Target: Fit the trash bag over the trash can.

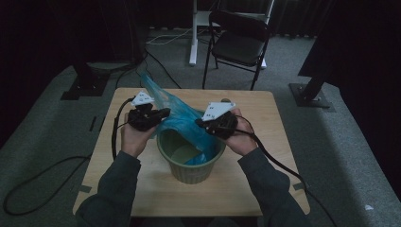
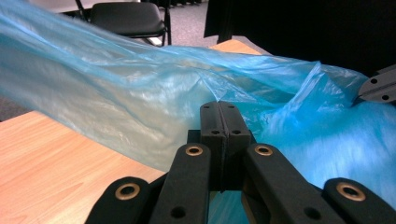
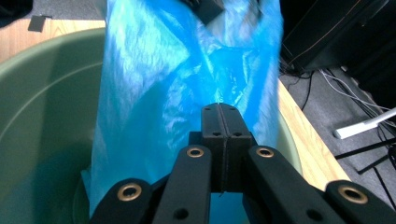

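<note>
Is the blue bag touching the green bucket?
Touching. In the high view the blue bag drapes over the rim of the green bucket and hangs inside; the right gripper view shows it against the inner wall.

I'm looking into a dim studio or lab room: black curtains (image 1: 56, 28) are hanging round grey carpet (image 1: 42, 132). Stand feet (image 1: 85, 87), loose cables (image 1: 161, 40) and a folding chair (image 1: 239, 40) are ringing my small wooden table (image 1: 265, 118).

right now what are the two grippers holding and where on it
Both are shut on the blue plastic bag: the left gripper pinches its left edge, the right gripper its right edge, above the green bin.
</note>
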